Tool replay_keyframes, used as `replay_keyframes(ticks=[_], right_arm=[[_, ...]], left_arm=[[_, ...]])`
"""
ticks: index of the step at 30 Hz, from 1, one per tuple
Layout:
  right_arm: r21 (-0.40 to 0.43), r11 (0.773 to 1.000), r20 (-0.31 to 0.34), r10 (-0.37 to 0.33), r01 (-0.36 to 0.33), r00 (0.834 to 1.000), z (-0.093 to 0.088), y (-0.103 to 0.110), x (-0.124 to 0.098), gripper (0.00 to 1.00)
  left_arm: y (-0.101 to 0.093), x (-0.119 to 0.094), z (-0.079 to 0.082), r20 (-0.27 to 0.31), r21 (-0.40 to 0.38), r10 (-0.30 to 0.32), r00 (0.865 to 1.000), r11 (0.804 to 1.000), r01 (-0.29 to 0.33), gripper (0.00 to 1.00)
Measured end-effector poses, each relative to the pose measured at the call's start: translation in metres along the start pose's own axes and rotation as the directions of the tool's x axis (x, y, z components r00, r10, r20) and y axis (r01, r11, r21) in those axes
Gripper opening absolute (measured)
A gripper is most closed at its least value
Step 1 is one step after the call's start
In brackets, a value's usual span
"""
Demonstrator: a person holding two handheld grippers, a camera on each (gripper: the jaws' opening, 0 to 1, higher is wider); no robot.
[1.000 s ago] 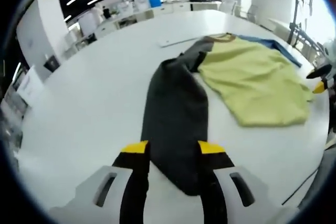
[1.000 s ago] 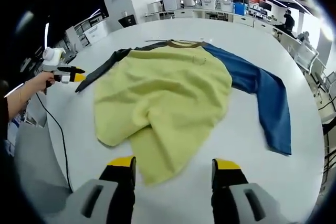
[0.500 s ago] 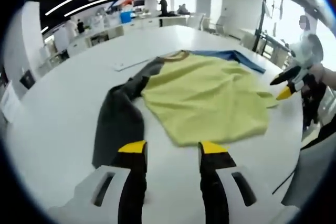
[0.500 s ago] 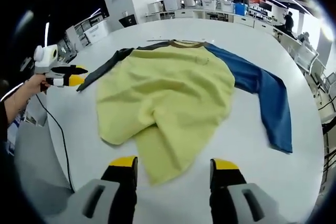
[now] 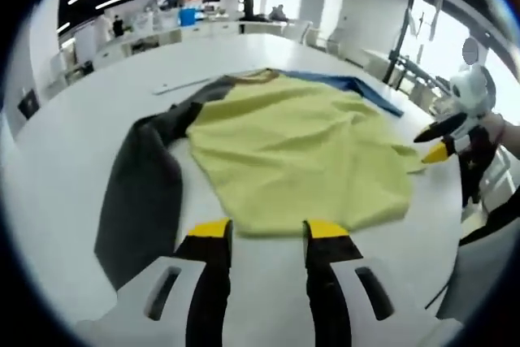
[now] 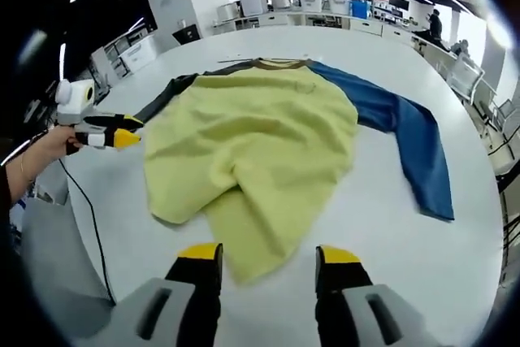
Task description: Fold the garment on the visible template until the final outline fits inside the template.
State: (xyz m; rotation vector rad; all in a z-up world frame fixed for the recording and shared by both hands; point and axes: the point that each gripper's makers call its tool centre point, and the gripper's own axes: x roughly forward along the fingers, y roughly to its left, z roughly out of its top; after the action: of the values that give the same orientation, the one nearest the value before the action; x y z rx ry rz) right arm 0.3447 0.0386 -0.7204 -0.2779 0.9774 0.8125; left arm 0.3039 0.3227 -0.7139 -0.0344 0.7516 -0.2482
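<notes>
On white table: garment spread, rumpled, yellow hem just ahead of right gripper, jaws apart, empty. Left gripper likewise parted, empty, at hem. Bare tabletop all round.

A long-sleeved fabric shirt with a yellow body, one dark grey sleeve and one blue sleeve lies rumpled on the white table. Both sleeves are spread outward; the hem is bunched unevenly.
</notes>
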Motion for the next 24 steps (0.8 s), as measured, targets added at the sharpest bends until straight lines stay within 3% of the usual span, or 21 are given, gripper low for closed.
replay_keyframes(ticks=[5,10,11,14,19,22,24], right_arm=[[0.033,0.999,-0.009,-0.006,0.006,1.000,-0.004,0.002,0.000,0.36],[0.058,0.998,-0.013,-0.040,0.041,0.999,-0.006,-0.002,0.001,0.34],[0.059,0.997,-0.013,-0.040,0.040,0.999,-0.006,-0.001,0.001,0.33],[0.067,0.996,-0.022,-0.049,0.051,0.999,-0.010,-0.001,0.003,0.31],[0.099,0.993,-0.022,-0.065,0.067,0.998,-0.012,0.000,0.005,0.25],[0.139,0.986,-0.024,-0.086,0.089,0.996,-0.013,-0.002,0.006,0.19],[0.145,0.984,-0.035,-0.097,0.101,0.995,-0.015,-0.002,0.006,0.10]], left_arm=[[0.002,0.007,-0.004,-0.022,-0.004,-0.001,1.000,1.000,0.001,0.29],[0.011,0.006,-0.008,-0.039,0.000,0.041,0.998,0.999,-0.041,0.28],[0.011,0.007,-0.005,-0.017,0.006,0.036,0.999,0.999,-0.036,0.27],[0.009,0.006,-0.005,-0.025,-0.015,0.028,0.999,0.999,-0.028,0.25],[0.010,0.007,-0.005,-0.030,-0.019,0.028,0.999,0.999,-0.029,0.17],[0.013,0.007,-0.006,-0.032,-0.051,0.041,0.999,0.998,-0.042,0.05],[0.013,0.009,-0.006,-0.025,-0.068,0.033,0.999,0.997,-0.035,0.04]])
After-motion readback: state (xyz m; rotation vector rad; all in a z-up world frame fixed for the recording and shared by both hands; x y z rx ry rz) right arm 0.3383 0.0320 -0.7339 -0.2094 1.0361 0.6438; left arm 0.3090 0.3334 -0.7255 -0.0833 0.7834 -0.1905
